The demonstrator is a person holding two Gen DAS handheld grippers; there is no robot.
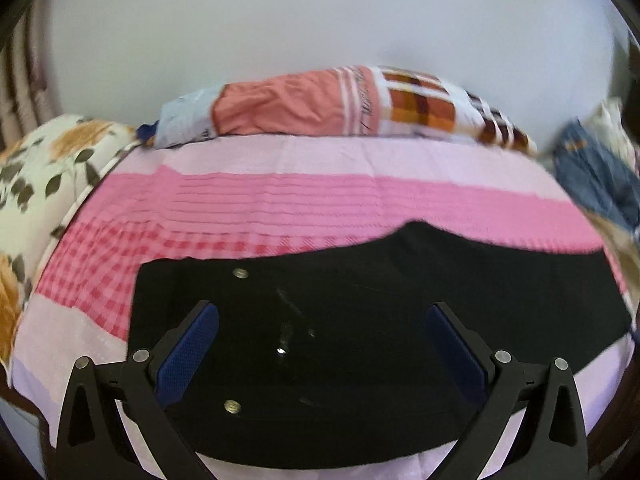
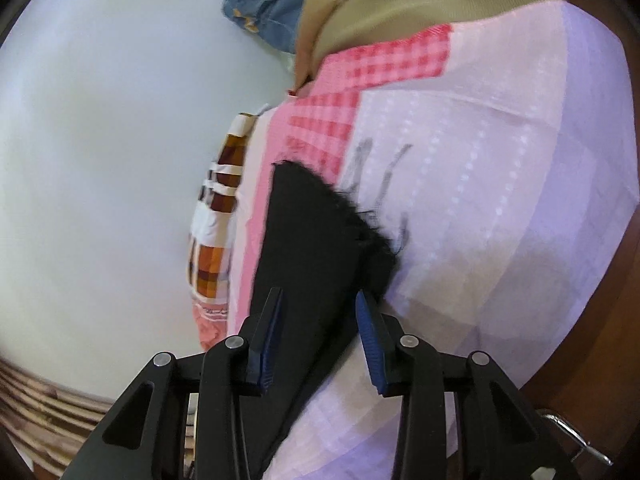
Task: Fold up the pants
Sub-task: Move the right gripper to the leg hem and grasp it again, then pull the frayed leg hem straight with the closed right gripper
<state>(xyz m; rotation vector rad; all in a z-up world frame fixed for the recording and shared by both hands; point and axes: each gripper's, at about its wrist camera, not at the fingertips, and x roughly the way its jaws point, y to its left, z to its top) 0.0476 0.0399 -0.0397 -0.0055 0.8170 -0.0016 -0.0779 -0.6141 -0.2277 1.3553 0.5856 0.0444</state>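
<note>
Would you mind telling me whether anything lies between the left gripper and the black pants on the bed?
Nothing visible does. The left gripper hangs open directly over the black pants, which lie bare on the pink bedspread; the pillow sits well beyond them.

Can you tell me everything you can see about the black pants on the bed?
The black pants look like dark, matte cloth lying flat on the pink and lilac bedspread. Two round metal buttons show near one end. The other end has a frayed edge. They seem spread out, not yet folded small.
</note>
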